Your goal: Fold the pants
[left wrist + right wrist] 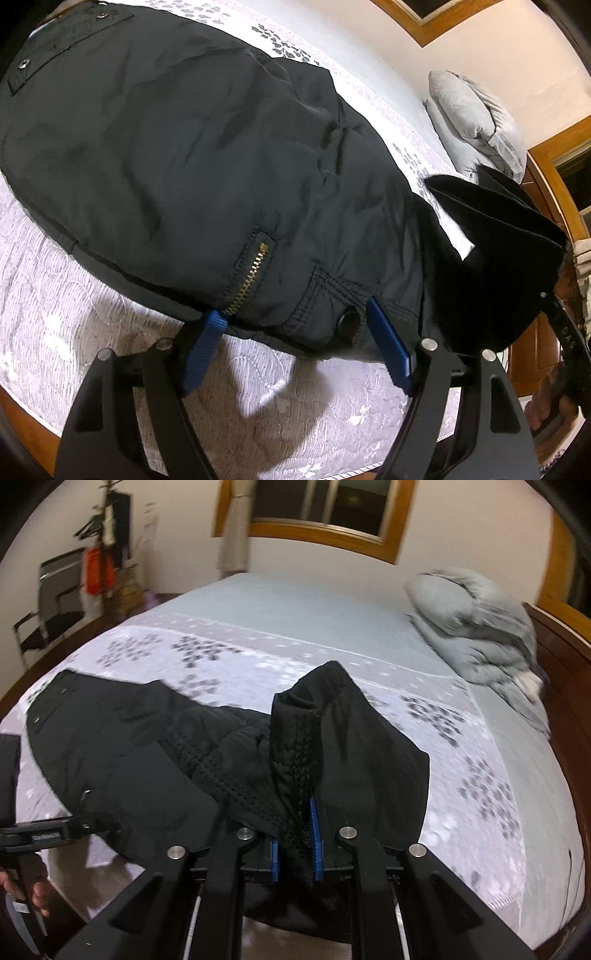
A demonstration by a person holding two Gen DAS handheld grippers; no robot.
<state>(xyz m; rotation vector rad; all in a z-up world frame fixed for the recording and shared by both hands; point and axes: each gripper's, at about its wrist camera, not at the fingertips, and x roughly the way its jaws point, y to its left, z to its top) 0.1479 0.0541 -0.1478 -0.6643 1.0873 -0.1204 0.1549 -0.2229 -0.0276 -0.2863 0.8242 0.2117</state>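
Pants (147,760) on bed (295,620), gripped by right tool (295,843).

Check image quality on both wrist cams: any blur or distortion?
Left wrist: mostly sharp, zipper teeth crisp, strong fisheye bending, dark corners. Right wrist: motion blur across window, quilt and bedsheet; pants seam readable.

Bed (303,605) with wooden frame (565,635), covered by a pale quilted sheet (92,332) with grey leaf prints. Black pants (177,147) spread flat near the near edge, waistband end toward the left corner, other end lifted off the sheet. Folded grey duvet (480,627) piled at the far right corner, by the frame
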